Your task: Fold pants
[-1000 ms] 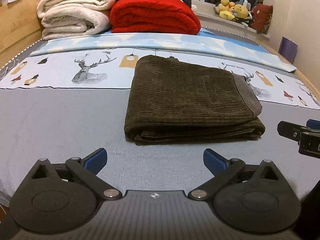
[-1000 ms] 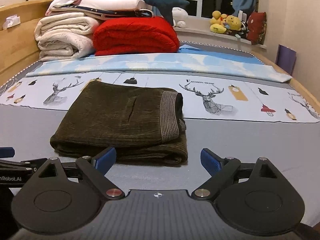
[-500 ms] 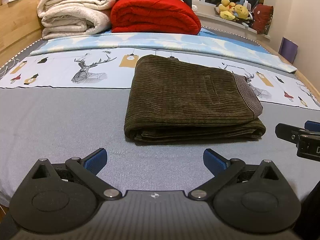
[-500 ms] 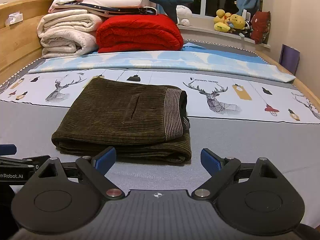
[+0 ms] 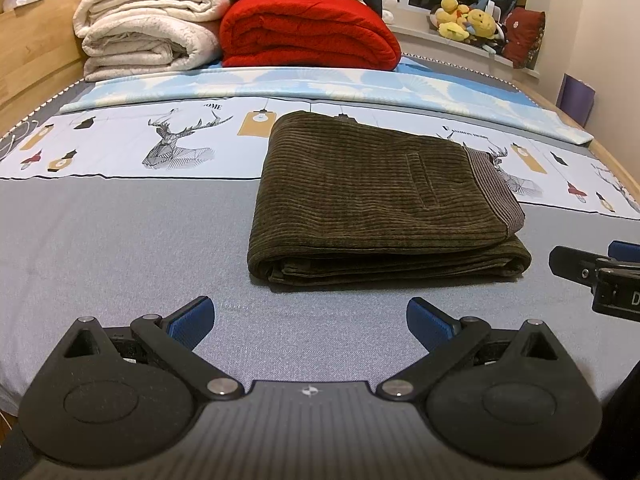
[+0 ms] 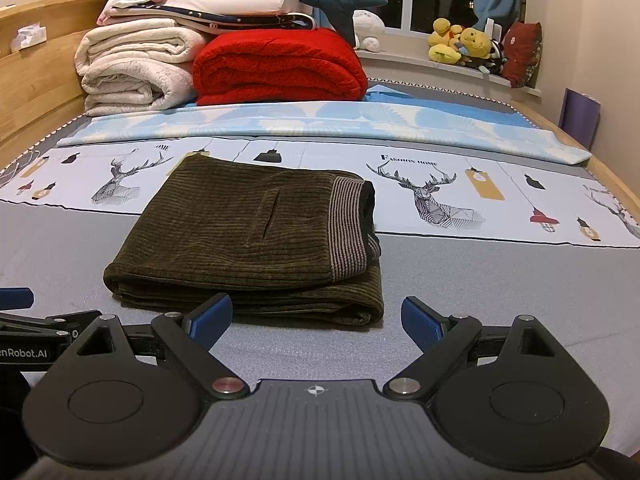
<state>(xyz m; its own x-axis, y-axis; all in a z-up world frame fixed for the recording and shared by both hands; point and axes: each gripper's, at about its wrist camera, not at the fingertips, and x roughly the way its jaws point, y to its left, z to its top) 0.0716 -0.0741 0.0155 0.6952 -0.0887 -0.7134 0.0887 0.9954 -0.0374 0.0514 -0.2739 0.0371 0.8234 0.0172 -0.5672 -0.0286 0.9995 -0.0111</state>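
Observation:
The dark olive corduroy pants (image 5: 372, 196) lie folded in a flat rectangular stack on the grey bed sheet, waistband with striped lining at the right end; they also show in the right wrist view (image 6: 256, 236). My left gripper (image 5: 310, 322) is open and empty, just short of the stack's near edge. My right gripper (image 6: 316, 320) is open and empty, close to the stack's near right corner. The right gripper's finger shows at the right edge of the left wrist view (image 5: 592, 268).
The bed sheet (image 5: 100, 240) is grey near me, with a deer-print band behind the pants. Folded cream blankets (image 6: 132, 68) and a red blanket (image 6: 280, 68) are stacked at the far end. A wooden bed frame (image 6: 36, 92) runs along the left. Plush toys (image 6: 460, 44) sit on the windowsill.
Both grippers have drawn back and lifted slightly; the pants stay put, folded. Both stay open.

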